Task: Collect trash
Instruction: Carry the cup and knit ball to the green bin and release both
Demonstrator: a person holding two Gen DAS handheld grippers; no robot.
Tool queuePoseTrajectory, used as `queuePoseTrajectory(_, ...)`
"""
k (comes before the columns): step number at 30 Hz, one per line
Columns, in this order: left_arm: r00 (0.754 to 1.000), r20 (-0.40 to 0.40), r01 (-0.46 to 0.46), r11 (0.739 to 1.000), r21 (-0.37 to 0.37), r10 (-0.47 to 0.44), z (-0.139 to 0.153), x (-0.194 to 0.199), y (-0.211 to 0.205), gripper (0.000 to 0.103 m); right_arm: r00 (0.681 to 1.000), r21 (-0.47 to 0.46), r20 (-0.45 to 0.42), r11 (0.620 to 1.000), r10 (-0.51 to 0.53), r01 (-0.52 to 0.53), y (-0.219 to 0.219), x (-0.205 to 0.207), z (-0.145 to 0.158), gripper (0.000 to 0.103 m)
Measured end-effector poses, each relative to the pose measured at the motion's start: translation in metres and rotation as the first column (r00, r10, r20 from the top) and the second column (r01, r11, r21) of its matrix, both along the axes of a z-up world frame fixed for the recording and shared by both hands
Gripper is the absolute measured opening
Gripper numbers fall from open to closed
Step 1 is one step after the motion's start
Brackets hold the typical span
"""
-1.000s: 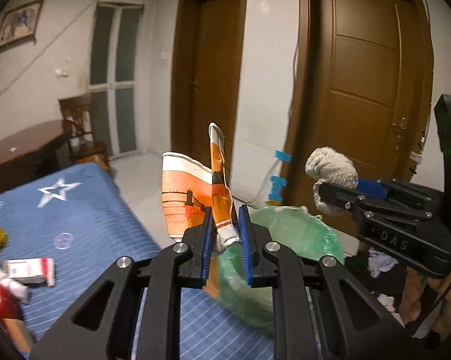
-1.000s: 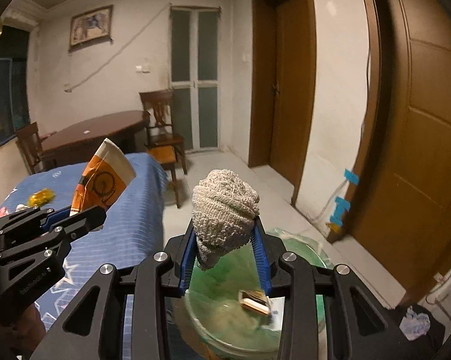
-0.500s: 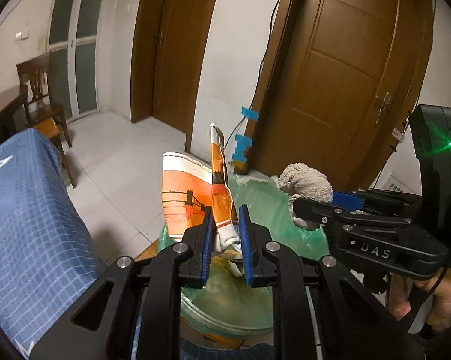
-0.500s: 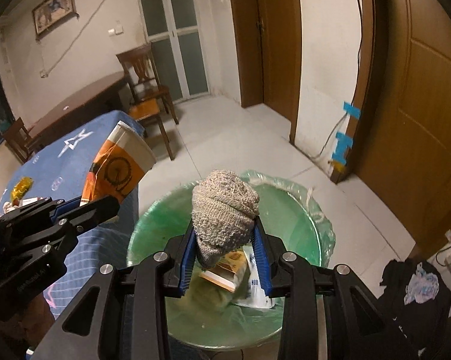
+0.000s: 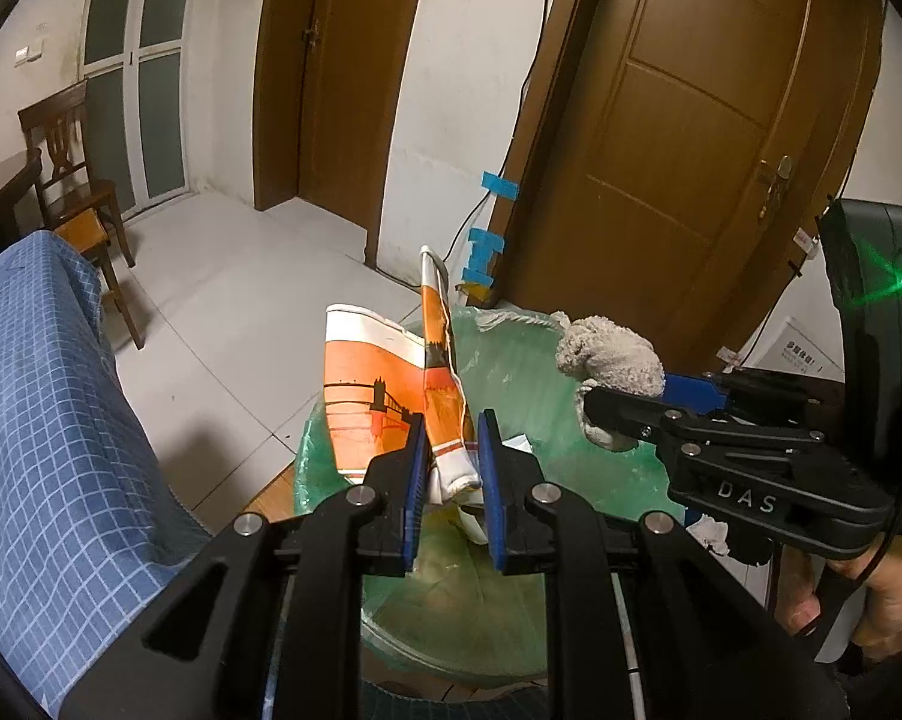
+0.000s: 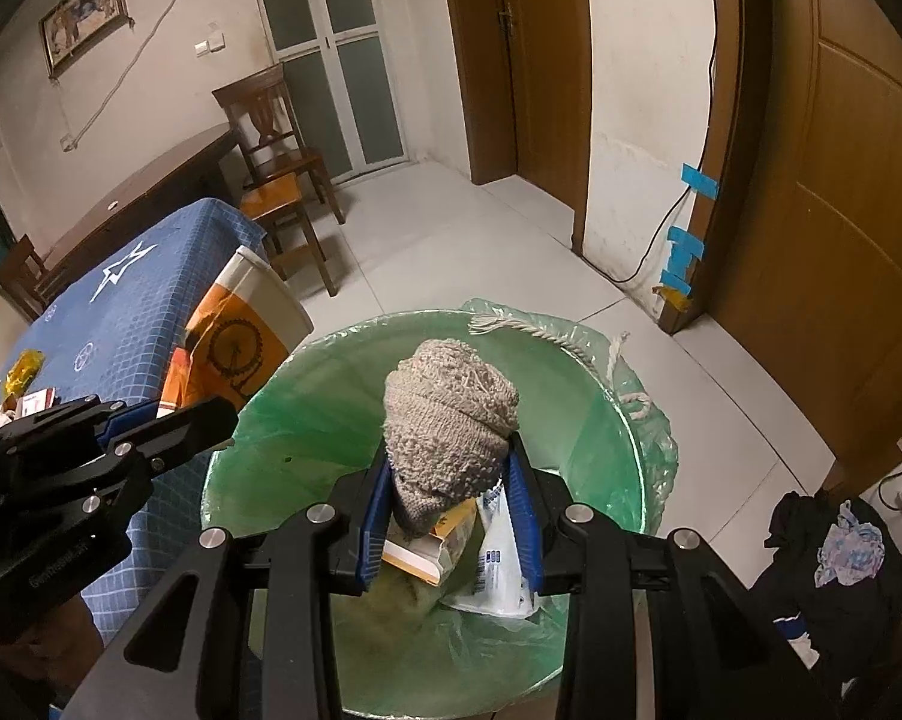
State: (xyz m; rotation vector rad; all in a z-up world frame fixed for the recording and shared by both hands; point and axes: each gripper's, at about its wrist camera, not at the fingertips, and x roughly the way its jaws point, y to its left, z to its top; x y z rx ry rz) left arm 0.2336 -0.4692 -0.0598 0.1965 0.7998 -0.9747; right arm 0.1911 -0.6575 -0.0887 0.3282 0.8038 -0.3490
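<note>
My left gripper [image 5: 451, 462] is shut on a crushed orange and white paper cup [image 5: 385, 384], held over the near rim of a bin lined with a green bag [image 5: 511, 360]. In the right wrist view the same cup [image 6: 241, 336] hangs at the bin's left edge in the left gripper [image 6: 211, 414]. My right gripper [image 6: 451, 498] is shut on a balled grey knitted rag [image 6: 451, 420] directly above the bin's mouth [image 6: 571, 372]. The rag [image 5: 610, 357] and the right gripper [image 5: 595, 402] show at the right of the left wrist view. A box and a white wrapper lie inside the bin.
A table with a blue checked cloth [image 6: 127, 312] stands left of the bin, with small packets [image 6: 25, 384] on it. A wooden chair [image 6: 277, 168] stands behind it. Brown doors [image 5: 691, 120] and a taped cable [image 5: 487, 252] lie beyond the bin. Dark clothes [image 6: 835, 564] lie on the floor at the right.
Both grippers have come down and tilted toward the bin, which now fills the lower part of both views. The cup and the rag stay held as before.
</note>
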Motion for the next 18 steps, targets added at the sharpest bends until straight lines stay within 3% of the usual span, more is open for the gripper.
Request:
queuePoseTrajectory(8,1.0,-0.003,-0.002,1.0,0.016,0.002,0.0,0.0,-0.014,0.016,1.0,0.001,0.0,1.0,-0.011,0.011,0.002,0.0,-0.004,0.036)
queuePoseTrajectory(9,1.0,-0.008,-0.009,1.0,0.019,0.009,0.0,0.002,-0.014,0.02,1.0,0.003,0.003,1.0,-0.011,0.011,0.002,-0.001,-0.005,0.038)
queuePoseTrajectory(10,1.0,-0.009,-0.017,1.0,0.022,0.017,-0.002,0.003,-0.015,0.026,1.0,0.006,0.005,1.0,-0.014,0.014,0.001,-0.003,-0.005,0.045)
queuePoseTrajectory(12,0.999,-0.013,-0.034,0.999,0.022,0.034,-0.004,0.006,-0.013,0.046,0.999,0.014,0.025,1.0,-0.028,0.028,0.0,-0.006,-0.005,0.06)
queuePoseTrajectory(14,0.998,-0.015,-0.053,0.998,0.028,0.053,-0.006,0.008,-0.01,0.052,0.999,0.018,0.035,0.999,-0.04,0.039,-0.002,-0.011,-0.006,0.063)
queuePoseTrajectory(18,0.997,-0.017,-0.069,0.997,0.042,0.07,-0.008,0.008,-0.007,0.053,0.998,0.024,0.048,0.999,-0.05,0.049,0.0,-0.02,-0.006,0.063)
